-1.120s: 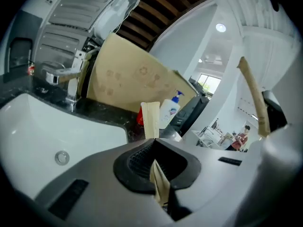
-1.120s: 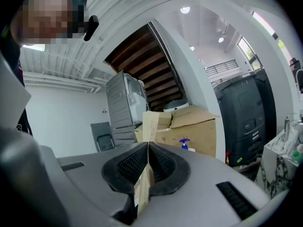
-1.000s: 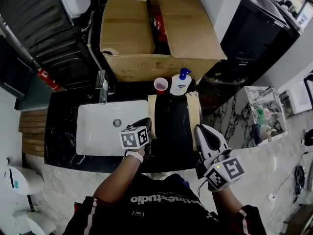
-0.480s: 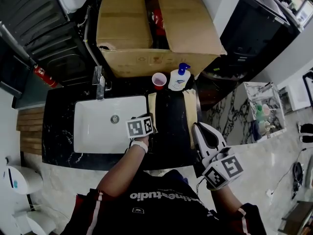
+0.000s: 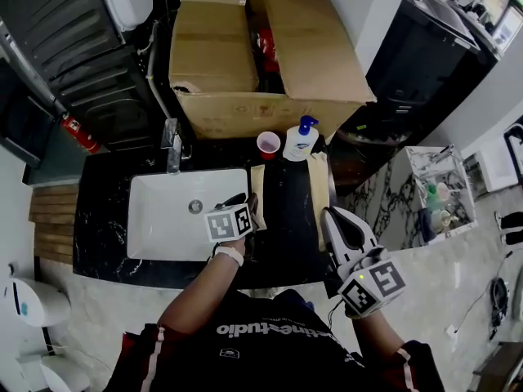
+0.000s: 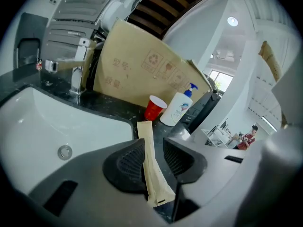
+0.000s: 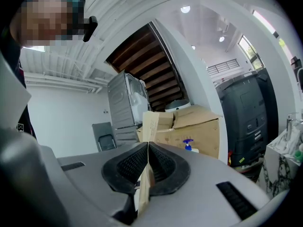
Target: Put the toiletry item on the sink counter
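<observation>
A long tan paper packet (image 5: 256, 188) lies on the black sink counter (image 5: 288, 219), just right of the white basin (image 5: 163, 219). My left gripper (image 5: 248, 206) is low over its near end. In the left gripper view the jaws (image 6: 152, 151) are opening and the packet (image 6: 143, 131) sits loose in the gap between the pads. My right gripper (image 5: 333, 217) is at the counter's right end, shut on a second tan packet (image 5: 319, 188). That packet (image 7: 150, 122) sticks up between the closed pads of the right gripper (image 7: 148, 148).
A red cup (image 5: 268, 143) and a white pump bottle (image 5: 301, 139) stand at the back of the counter. Behind them is a large open cardboard box (image 5: 261, 47). A chrome faucet (image 5: 172, 144) stands behind the basin. A marble side shelf (image 5: 433, 194) is to the right.
The left gripper edged forward along the packet, then drew back slightly toward me. The right gripper and its packet have stayed in place.
</observation>
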The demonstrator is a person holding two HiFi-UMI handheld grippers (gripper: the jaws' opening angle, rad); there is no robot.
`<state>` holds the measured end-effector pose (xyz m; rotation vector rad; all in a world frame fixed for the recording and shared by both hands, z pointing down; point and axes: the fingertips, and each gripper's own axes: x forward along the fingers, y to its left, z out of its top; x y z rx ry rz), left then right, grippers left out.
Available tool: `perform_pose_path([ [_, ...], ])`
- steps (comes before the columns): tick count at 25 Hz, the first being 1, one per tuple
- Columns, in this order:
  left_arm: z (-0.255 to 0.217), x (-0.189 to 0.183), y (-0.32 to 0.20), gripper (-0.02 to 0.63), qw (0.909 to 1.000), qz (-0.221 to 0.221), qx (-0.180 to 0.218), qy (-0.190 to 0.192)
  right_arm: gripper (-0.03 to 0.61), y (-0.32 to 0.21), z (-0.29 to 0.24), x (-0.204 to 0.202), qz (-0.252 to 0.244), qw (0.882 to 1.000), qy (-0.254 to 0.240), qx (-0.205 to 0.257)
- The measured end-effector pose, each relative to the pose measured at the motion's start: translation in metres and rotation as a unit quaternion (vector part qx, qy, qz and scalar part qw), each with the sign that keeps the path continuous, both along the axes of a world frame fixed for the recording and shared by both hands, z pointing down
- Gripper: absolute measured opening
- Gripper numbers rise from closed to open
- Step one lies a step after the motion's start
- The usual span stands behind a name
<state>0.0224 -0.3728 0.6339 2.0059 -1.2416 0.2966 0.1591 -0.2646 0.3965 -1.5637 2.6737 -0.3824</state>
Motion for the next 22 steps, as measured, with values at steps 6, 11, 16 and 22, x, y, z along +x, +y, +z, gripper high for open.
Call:
perform_pose_path([
  [6,-0.095,-0.025,0.012,0.083,0.9932,0.01,0.112,0.03,0.041,-0.003,-0.019,-0.011,-0.013,1.0,-0.002,0.024],
  [11,-0.187,-0.049,0.039,0.021,0.969,0.023,0.245,0.026,0.041,0.002,-0.039,-0.031,-0.034,0.998,-0.007,0.045],
  [16,-0.249,-0.063,0.073,0.014,0.9406,0.05,0.333,0.042,0.041,0.008,-0.056,-0.052,-0.055,0.996,-0.013,0.064],
  [22,-0.28,-0.069,0.091,0.014,0.9058,0.059,0.419,-0.023,0.041,0.014,-0.063,-0.069,-0.067,0.995,-0.013,0.072],
])
